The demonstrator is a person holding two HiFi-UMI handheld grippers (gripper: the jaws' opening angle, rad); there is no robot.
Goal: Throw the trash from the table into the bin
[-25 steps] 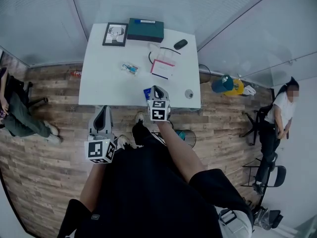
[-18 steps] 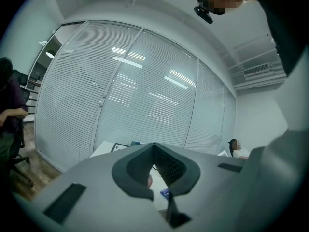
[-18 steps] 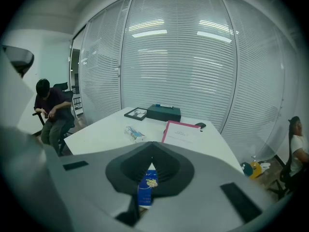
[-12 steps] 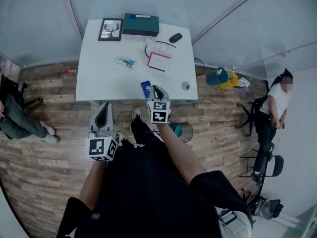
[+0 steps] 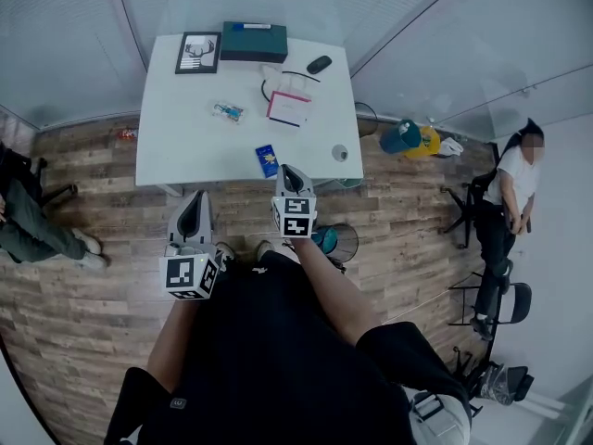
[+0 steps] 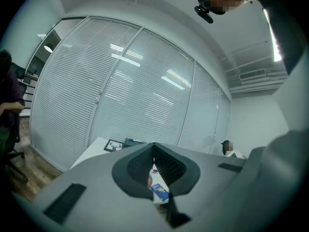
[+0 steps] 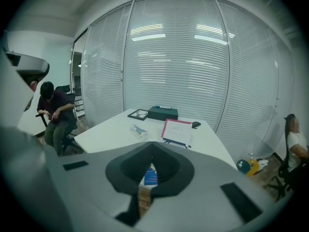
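A blue packet (image 5: 267, 159) lies near the front edge of the white table (image 5: 176, 146); it also shows through the jaws in both gripper views, as the packet (image 7: 150, 176) and the packet (image 6: 159, 191). A clear wrapper (image 5: 227, 111) lies mid-table. A wire bin (image 5: 341, 242) stands on the floor by the table's front right corner. My right gripper (image 5: 291, 171) is shut and empty, its tip just short of the table edge beside the packet. My left gripper (image 5: 195, 202) hangs over the floor in front of the table, shut with nothing in it.
On the table are a framed picture (image 5: 198, 52), a teal box (image 5: 253, 41), a mouse (image 5: 319, 64), a pink-edged notebook (image 5: 289, 108) and a small round object (image 5: 340, 153). One person (image 5: 28, 221) sits at the left, another (image 5: 508, 202) among chairs at the right. A teal and yellow bag (image 5: 412, 139) lies on the floor.
The table has slid up and away in the head view. The right gripper's tip, earlier over the table edge beside the packet, now sits just in front of it. Both grippers stay shut.
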